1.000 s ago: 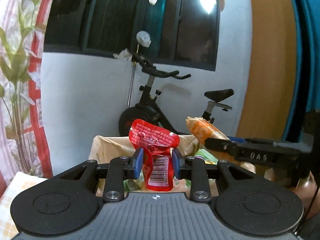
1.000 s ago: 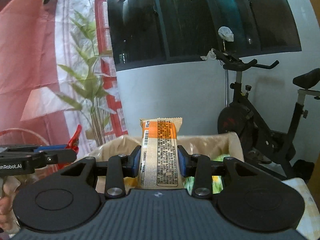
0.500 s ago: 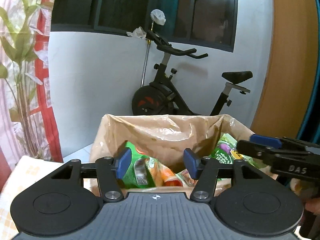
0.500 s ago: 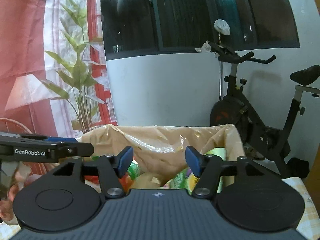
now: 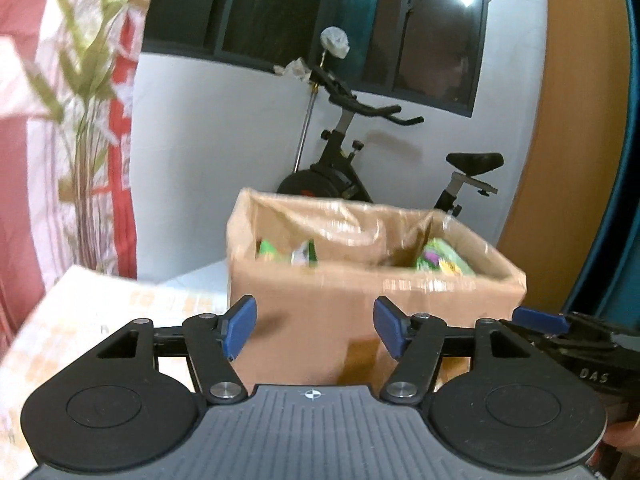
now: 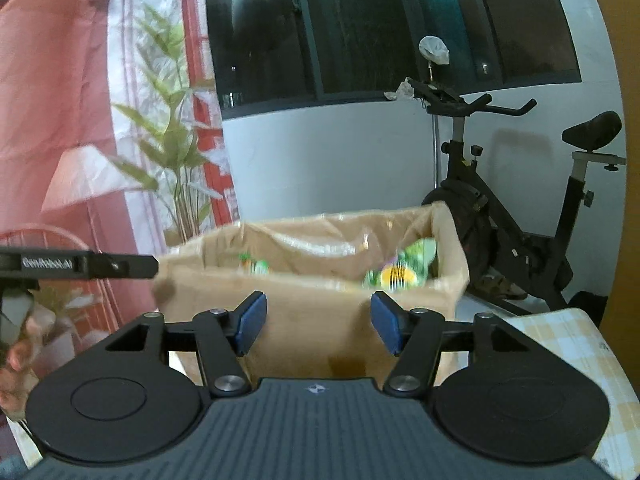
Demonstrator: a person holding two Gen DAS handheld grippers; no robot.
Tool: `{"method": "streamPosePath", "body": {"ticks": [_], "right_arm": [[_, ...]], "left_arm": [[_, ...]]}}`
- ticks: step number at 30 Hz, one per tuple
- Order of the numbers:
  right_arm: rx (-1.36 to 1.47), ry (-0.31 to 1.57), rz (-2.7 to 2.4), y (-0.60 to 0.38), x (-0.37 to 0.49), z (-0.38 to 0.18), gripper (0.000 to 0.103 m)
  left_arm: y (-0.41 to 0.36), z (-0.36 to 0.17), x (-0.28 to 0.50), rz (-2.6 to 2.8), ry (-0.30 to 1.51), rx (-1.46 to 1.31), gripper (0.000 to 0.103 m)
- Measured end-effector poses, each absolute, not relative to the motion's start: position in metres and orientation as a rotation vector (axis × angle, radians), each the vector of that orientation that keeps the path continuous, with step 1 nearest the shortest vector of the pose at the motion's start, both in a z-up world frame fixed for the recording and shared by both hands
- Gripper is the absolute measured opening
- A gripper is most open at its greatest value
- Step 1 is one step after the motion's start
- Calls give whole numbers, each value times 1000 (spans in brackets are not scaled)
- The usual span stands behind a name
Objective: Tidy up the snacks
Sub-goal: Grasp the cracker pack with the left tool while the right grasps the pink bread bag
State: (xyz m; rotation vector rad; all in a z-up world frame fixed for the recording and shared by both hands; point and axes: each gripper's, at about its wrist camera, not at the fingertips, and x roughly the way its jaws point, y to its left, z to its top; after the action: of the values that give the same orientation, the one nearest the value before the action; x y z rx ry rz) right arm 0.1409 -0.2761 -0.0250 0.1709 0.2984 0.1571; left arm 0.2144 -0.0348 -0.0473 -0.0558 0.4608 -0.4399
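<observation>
Exercise bike (image 6: 516,216) by the white wall — dark window (image 6: 384,24) above.

One cardboard box (image 5: 360,312), one exercise bike (image 6: 520,208), two claws, several snack packets (image 6: 400,272).

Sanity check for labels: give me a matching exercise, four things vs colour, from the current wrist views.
Things:
1. box
2. exercise bike
3. left gripper pads
4. tablecloth

Colours:
A. black
B. blue
C. brown
D. yellow and white check

Pairs: 1-C, 2-A, 3-B, 4-D
</observation>
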Motion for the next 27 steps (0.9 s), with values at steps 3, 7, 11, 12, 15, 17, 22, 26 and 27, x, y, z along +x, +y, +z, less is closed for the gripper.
{"method": "streamPosePath", "body": {"ticks": [3,7,11,12,15,17,22,26,27], "right_arm": [[142,330,160,-269,130,-39,61],[124,392,170,-262,122,-63,62],[136,450,161,-256,114,-87,63],[139,467,162,-254,112,-93,63],[126,504,161,-249,104,-107,63],[108,525,162,-247,101,-115,63],[92,553,158,-251,93,-123,69],[87,574,154,-251,96,-127,74],[80,578,156,-249,97,-128,77]], "left_arm": [[-30,-68,200,-435,502,-72,67],[-34,-104,188,-437,605,-57,67],[-42,-141,177,-451,708,-25,67],[-44,-150,176,-454,740,-23,68],[-51,-180,172,-471,846,-19,72],[-54,-193,169,-485,885,-9,72],[-63,-208,170,-493,939,22,73],[-62,-211,165,-506,912,41,75],[-61,-210,162,-502,904,37,69]]}}
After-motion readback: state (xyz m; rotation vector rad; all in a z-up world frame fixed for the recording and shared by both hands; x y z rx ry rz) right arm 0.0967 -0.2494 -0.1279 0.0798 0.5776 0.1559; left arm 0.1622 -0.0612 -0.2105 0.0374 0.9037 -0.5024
